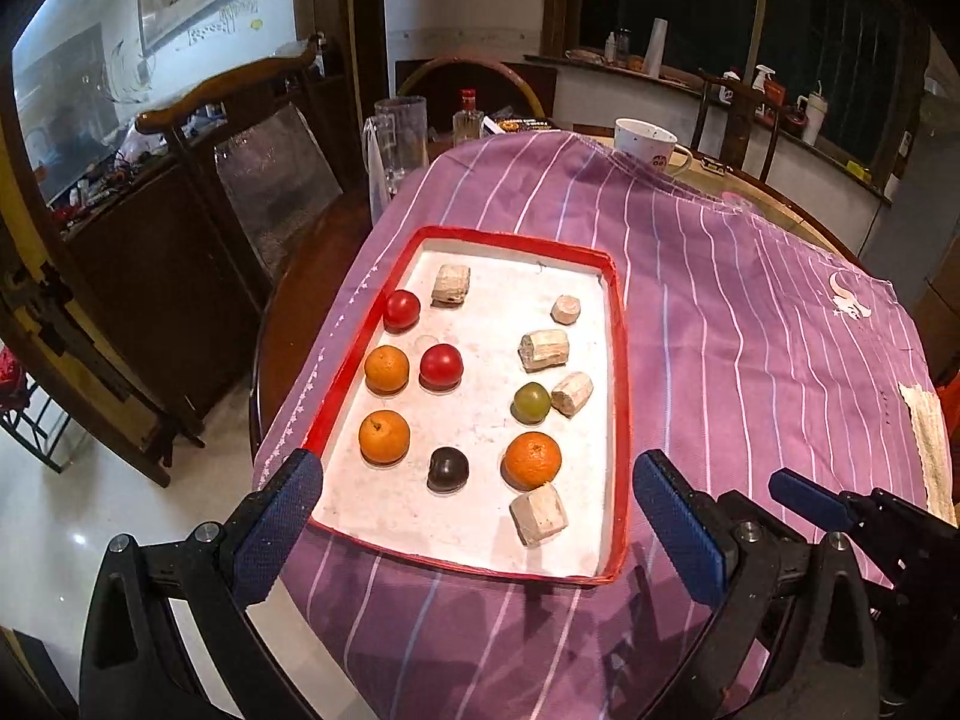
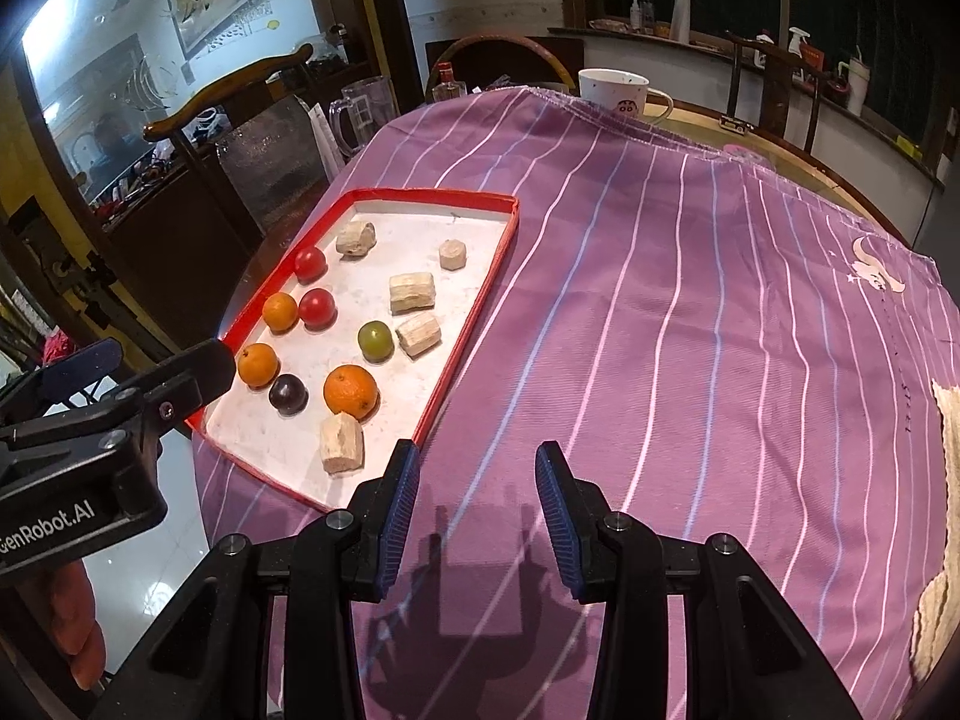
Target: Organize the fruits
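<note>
A red-rimmed white tray (image 1: pixel 621 360) (image 2: pixel 480 294) lies on the purple striped cloth. In it lie three oranges (image 1: pixel 532 460) (image 1: pixel 384 436) (image 1: pixel 387 368), two red fruits (image 1: pixel 441 365) (image 1: pixel 401 308), a green fruit (image 1: pixel 531 402), a dark plum (image 1: pixel 447 468) and several pale sugarcane chunks (image 1: pixel 539 514). My left gripper (image 1: pixel 477 510) is open and empty, hovering over the tray's near edge. My right gripper (image 2: pixel 477 510) is open and empty above bare cloth, right of the tray; its blue finger (image 1: pixel 804 498) shows in the left wrist view.
The cloth (image 2: pixel 690 330) covers a round wooden table. A white mug (image 1: pixel 648 144), a glass pitcher (image 1: pixel 399 138) and a small bottle (image 1: pixel 468 117) stand at the far edge. A pale woven mat (image 2: pixel 942 540) lies at the right. Wooden chairs (image 1: pixel 228 96) stand on the left.
</note>
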`<state>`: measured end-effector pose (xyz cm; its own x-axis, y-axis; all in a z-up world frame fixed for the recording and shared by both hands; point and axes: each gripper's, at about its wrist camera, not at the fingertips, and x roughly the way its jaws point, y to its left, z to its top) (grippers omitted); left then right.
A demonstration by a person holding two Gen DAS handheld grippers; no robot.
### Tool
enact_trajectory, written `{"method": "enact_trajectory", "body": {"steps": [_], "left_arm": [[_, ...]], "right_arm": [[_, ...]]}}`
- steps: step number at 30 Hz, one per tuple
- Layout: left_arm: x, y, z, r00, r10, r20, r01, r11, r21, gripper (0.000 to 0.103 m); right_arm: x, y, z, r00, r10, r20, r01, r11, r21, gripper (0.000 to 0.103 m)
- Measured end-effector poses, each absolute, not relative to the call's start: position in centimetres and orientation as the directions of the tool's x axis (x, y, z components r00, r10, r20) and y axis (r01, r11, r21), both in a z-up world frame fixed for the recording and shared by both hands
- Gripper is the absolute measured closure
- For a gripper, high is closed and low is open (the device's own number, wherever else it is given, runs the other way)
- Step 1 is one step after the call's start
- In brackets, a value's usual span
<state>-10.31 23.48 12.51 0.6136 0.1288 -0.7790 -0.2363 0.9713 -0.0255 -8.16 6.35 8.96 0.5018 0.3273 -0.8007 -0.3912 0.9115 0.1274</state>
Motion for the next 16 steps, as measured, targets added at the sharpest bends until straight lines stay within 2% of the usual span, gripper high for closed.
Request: {"method": "enact_trajectory", "body": {"steps": [16], "left_arm": [[-8.6,26.4,8.9,0.49,0.056,-0.87,-0.301,0.947,-0.109,0.0]], "right_arm": [[-7.7,8.2,6.7,0.444,0.312,-0.84,-0.392,0.91,0.13,0.058]]}}
